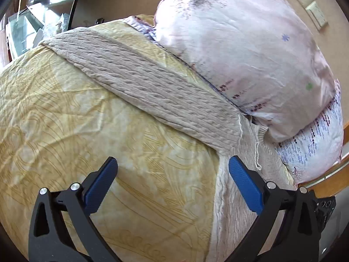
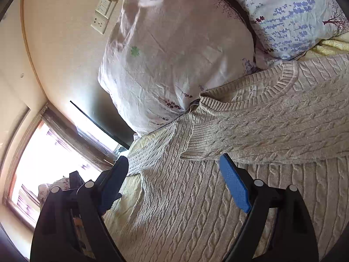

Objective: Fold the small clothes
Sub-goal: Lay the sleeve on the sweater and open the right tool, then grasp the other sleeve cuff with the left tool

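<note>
A beige cable-knit sweater (image 2: 218,196) lies flat on the bed. One sleeve (image 2: 272,128) is folded across its chest, cuff (image 2: 194,146) toward the left. In the left wrist view the other sleeve (image 1: 152,83) stretches straight out over the yellow sheet (image 1: 65,120), away from the sweater's body (image 1: 235,196). My left gripper (image 1: 173,168) is open just above the sheet beside the sweater's edge, with nothing between its blue pads. My right gripper (image 2: 174,163) hangs open over the sweater's chest just below the folded cuff, holding nothing.
Two floral pillows (image 1: 250,43) (image 2: 178,50) are stacked against the wall, touching the sweater's collar (image 2: 283,76). A wooden bed frame edge (image 1: 331,174) runs at the right. A window (image 2: 48,159) is at the left, wall switches (image 2: 102,11) above.
</note>
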The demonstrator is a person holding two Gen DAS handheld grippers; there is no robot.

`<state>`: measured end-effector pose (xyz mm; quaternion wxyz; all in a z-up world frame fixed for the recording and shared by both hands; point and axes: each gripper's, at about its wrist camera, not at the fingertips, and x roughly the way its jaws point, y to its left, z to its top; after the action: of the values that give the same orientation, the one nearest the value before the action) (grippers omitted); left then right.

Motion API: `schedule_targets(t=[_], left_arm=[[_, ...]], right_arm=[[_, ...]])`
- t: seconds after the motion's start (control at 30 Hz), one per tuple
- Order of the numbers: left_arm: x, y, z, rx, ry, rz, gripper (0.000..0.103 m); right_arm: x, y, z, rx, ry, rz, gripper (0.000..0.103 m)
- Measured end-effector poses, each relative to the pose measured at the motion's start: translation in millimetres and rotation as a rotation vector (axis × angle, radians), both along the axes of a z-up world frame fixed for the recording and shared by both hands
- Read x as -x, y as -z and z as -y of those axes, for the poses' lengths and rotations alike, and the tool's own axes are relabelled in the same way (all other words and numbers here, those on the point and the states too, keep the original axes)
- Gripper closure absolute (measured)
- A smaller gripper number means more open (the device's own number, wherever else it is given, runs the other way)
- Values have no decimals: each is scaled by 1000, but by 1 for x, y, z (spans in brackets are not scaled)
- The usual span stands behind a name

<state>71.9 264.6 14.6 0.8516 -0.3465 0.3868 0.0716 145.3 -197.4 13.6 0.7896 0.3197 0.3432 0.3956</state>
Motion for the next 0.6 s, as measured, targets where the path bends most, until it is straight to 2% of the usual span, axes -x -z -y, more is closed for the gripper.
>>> schedule_targets(t=[0.17,0.3,0.47,0.5,0.57,0.6], left_arm=[[-14,1,-37,65,-79,-45,2],[-27,2,-54,134,-123,-64,3],[-37,2,-70,135,-177,-73,26],[-37,3,-74,152,-189,-67,29],[-36,8,-80,204,-211,-52,47],[-34,11,-83,234,-224,-41,51]], right_arm=[[3,0,-8,52,-27,19,16],[1,3,-3,38,-20,11,16],[-5,11,2,9,-23,-42,16],[-5,11,2,7,-24,-44,16],[-5,11,2,2,-29,-44,16],[-4,10,1,2,-31,-42,16]])
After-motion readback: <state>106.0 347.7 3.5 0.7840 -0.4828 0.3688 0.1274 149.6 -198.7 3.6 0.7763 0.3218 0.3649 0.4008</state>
